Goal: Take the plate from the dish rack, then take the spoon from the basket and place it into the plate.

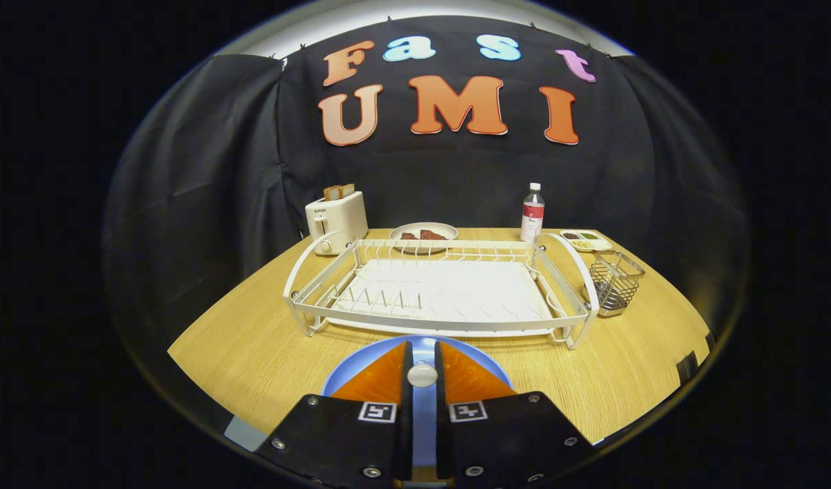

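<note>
Two fingers of the gripper stand nearly together with a narrow slot between them, and in that slot sits a small pale rounded piece — it looks like the end of the spoon, clamped on both sides, though the rest of it is hidden by the fingers. Directly under and just ahead of the fingers lies the blue plate on the wooden table; its rim shows to either side of the fingers and a strip of it shows through the slot. Whether the held piece touches the plate cannot be told. Beyond the plate, just ahead of the fingertips, stands the white dish rack, its wire slots and drip tray holding nothing. Ahead and to the right of the fingers, just beside the rack's right end, is the wire basket — nothing can be made out inside it. Far beyond the rack: a white toaster ahead-left with toast slices standing up out of its slots; a pale plate straight ahead with a few dark brownish pieces of food on it, partly hidden by the rack's back rail; a clear bottle with a white cap ahead-right; and a small white tray further right, holding green and dark contents too small to identify.
</note>
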Available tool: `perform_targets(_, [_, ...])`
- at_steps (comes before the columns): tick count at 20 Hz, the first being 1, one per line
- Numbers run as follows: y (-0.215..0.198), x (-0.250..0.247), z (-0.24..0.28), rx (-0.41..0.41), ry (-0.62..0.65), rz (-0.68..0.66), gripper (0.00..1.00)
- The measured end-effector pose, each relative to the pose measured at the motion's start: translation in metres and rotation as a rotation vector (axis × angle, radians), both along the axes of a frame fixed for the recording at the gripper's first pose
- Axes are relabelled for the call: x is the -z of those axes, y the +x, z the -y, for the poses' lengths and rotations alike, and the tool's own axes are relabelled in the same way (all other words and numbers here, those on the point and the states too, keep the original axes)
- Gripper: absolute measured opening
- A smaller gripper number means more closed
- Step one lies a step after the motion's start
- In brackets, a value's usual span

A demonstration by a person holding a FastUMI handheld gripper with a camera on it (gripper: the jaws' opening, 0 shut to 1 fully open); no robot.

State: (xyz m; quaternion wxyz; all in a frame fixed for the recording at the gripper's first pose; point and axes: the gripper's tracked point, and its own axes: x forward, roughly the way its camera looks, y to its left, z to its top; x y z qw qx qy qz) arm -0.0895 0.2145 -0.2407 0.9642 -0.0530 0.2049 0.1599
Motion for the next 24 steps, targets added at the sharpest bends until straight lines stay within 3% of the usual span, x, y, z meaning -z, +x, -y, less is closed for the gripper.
perform_targets(2, [0.0,0.002,0.003,0.008,-0.002,-0.02,0.23])
perform_targets(7, [0.014,-0.023,0.019,0.043,0.018,0.007,0.75])
perform_targets(11, [0.031,-0.056,0.044,0.076,0.031,0.041,0.96])
perform_targets(24, [0.117,-0.157,0.139,0.163,0.02,0.152,0.97])
